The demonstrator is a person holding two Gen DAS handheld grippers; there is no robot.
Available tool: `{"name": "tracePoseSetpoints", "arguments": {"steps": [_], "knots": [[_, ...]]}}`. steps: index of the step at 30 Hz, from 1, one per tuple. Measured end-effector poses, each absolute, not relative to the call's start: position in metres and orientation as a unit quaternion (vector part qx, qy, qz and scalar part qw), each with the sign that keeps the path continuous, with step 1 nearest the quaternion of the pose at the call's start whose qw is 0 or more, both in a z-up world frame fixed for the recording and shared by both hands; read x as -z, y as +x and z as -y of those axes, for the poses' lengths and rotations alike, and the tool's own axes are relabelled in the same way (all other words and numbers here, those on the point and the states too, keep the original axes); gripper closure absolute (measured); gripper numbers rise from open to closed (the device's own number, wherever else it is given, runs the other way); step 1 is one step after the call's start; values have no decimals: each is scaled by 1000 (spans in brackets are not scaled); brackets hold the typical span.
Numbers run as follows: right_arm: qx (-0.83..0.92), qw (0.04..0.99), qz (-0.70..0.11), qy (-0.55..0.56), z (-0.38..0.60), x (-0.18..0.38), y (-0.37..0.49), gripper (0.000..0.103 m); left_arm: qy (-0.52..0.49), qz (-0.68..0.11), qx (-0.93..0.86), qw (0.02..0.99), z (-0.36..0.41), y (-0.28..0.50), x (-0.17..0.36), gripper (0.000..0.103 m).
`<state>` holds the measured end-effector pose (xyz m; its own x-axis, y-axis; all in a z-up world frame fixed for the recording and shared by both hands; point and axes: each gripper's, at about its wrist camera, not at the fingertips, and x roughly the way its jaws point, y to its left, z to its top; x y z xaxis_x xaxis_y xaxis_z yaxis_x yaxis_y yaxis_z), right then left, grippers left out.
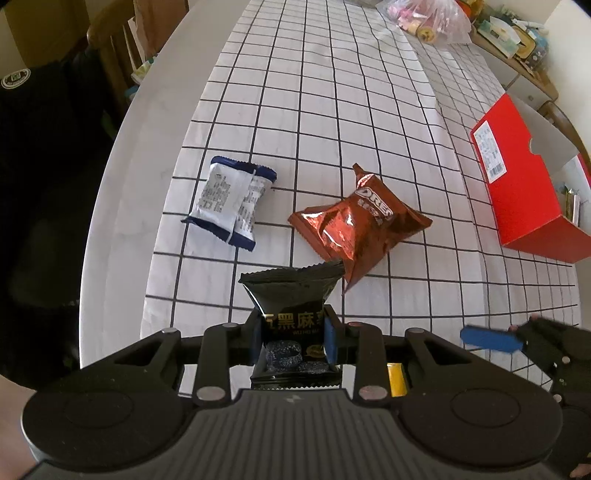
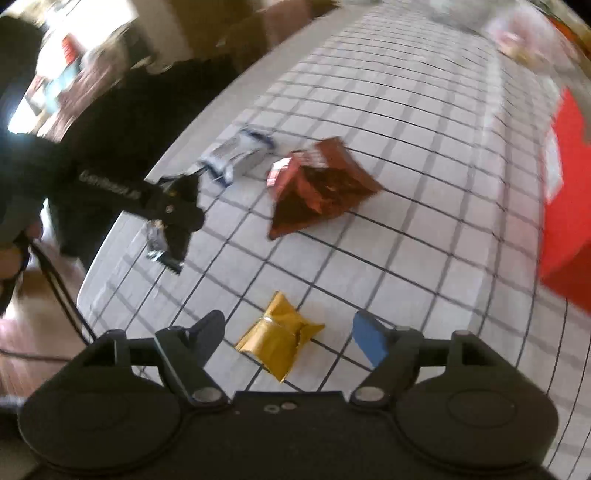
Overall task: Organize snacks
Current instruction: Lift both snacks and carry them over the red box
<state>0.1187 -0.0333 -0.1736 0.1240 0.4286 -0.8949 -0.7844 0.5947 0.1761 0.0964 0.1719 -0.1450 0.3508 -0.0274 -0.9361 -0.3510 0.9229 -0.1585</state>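
Observation:
My left gripper [image 1: 293,332] is shut on a black snack packet [image 1: 291,291] and holds it upright above the checked tablecloth [image 1: 332,110]. A white-and-blue packet [image 1: 229,201] and a brown Oreo packet [image 1: 351,225] lie on the cloth beyond it. In the right wrist view, my right gripper [image 2: 289,321] stands open over a gold packet [image 2: 280,334] that lies on the cloth between its fingers, untouched. The same view, which is blurred, shows the left gripper [image 2: 173,210] at the left with the black packet [image 2: 166,254].
An open red box [image 1: 524,192] with a few items inside stands at the right. A plastic bag of items [image 1: 428,18] lies at the far end. The table's rounded edge [image 1: 110,221] runs along the left, with a wooden chair [image 1: 110,48] beyond it.

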Motion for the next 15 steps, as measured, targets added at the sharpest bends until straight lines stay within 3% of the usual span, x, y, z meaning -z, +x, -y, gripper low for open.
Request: {"name": "tracePoseSetpoints", "arguments": {"steps": [10,15], "knots": [[-494,627,-467,-379,-10,201,94,26,-195,-549,-105,806,-170,77,139,72],[-496,609,-458,-416,-13,213,99,36,-208,-549,-111,802,-170,70,142,72]]}}
